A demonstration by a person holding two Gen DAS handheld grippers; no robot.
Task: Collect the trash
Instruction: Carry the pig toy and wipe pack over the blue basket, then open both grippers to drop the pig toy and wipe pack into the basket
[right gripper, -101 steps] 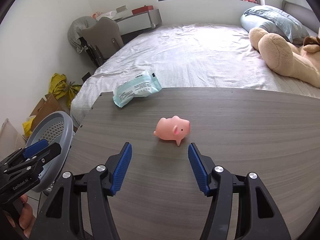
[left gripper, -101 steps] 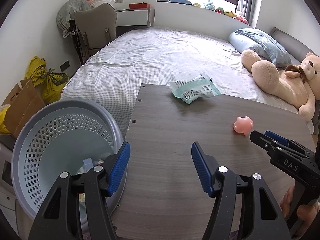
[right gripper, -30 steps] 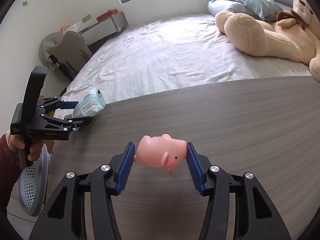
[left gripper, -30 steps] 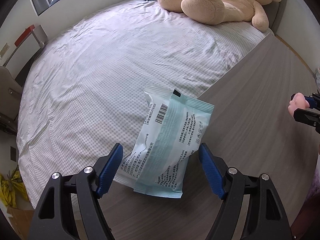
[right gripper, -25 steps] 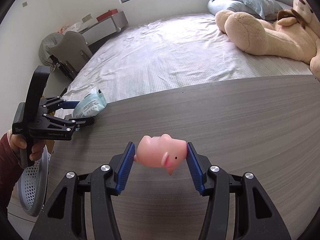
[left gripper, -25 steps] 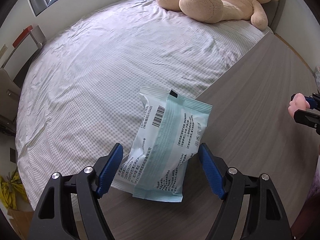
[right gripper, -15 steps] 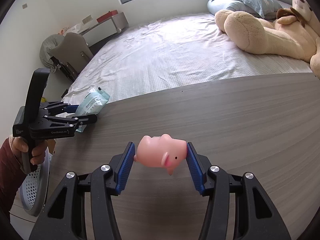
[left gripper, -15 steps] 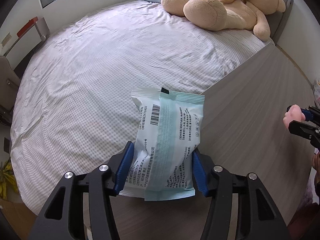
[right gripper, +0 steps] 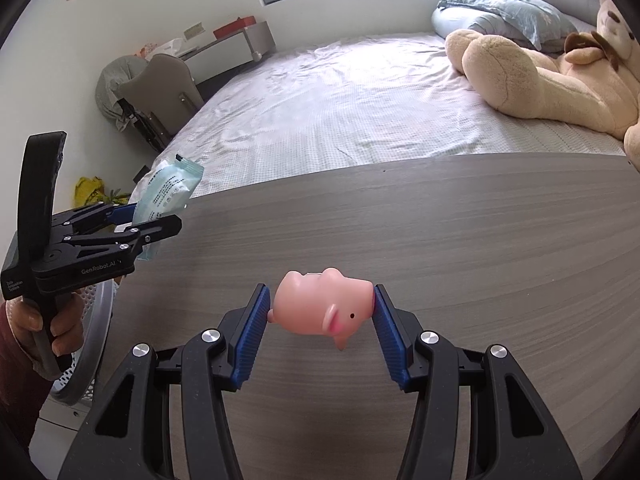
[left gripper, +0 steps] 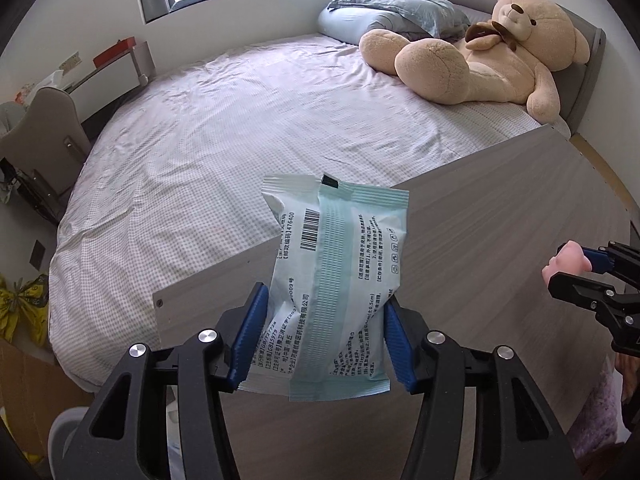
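My left gripper (left gripper: 322, 336) is shut on a pale green and white wipes packet (left gripper: 336, 276) and holds it upright above the left end of the wooden table (left gripper: 500, 216). The packet also shows in the right wrist view (right gripper: 166, 192), held by the left gripper (right gripper: 154, 224) near the table's left edge. My right gripper (right gripper: 318, 332) is shut on a pink rubber pig (right gripper: 322, 306) just above the table (right gripper: 440, 220). The pig (left gripper: 566, 266) and right gripper (left gripper: 580, 276) show at the right in the left wrist view.
A grey perforated basket (right gripper: 94, 332) stands on the floor left of the table; its rim (left gripper: 66, 436) shows at the lower left. Beyond the table is a bed (left gripper: 240, 120) with a large teddy bear (left gripper: 480, 52). A chair (right gripper: 160, 84) and yellow bags (right gripper: 90, 190) stand at the left.
My left gripper has closed on the packet and lifted it, swinging back from the bed toward the table's left end. The right gripper still holds the pig, unmoved.
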